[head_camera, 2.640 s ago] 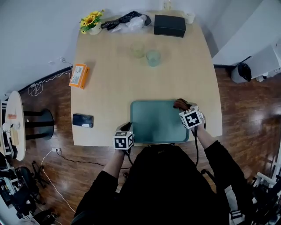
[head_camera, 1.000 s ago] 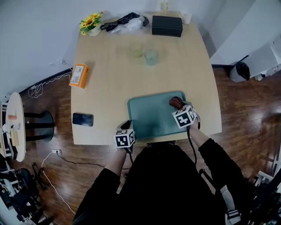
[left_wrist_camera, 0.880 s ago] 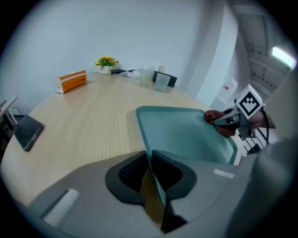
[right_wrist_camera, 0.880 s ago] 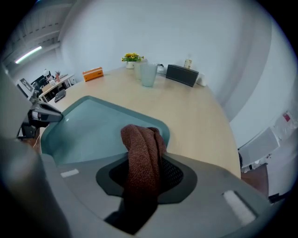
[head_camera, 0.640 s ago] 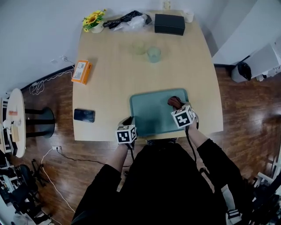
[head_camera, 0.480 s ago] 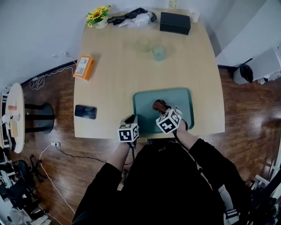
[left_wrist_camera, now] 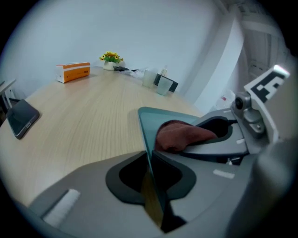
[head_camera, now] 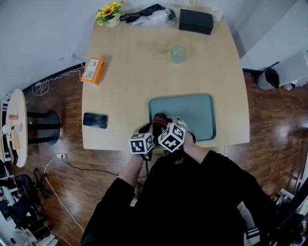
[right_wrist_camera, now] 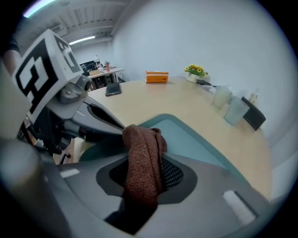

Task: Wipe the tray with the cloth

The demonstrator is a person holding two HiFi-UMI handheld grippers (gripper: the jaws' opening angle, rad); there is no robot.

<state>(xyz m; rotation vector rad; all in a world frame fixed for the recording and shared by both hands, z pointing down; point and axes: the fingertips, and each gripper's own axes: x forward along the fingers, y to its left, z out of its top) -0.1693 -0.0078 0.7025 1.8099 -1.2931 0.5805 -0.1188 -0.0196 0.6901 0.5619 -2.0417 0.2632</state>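
Note:
A teal tray (head_camera: 192,113) lies at the near edge of the light wood table. My left gripper (head_camera: 146,130) is shut on the tray's (left_wrist_camera: 145,135) near left rim, which runs thin between the jaws. The right gripper (head_camera: 161,126) is shut on a brown cloth (right_wrist_camera: 142,162), a folded wad clamped between its jaws. That cloth (left_wrist_camera: 179,135) rests on the tray's left part, close beside the left gripper. From the head view the cloth (head_camera: 159,118) shows just beyond the right gripper's marker cube.
A black phone (head_camera: 95,120) lies left of the tray. Farther back stand an orange box (head_camera: 93,70), two cups (head_camera: 178,53), a black box (head_camera: 196,21), a flower pot (head_camera: 109,12) and dark cables. The table's near edge is right under the grippers.
The right gripper has swept the cloth leftward across the tray, from its right side to its left end beside the left gripper. The left gripper stayed on the rim.

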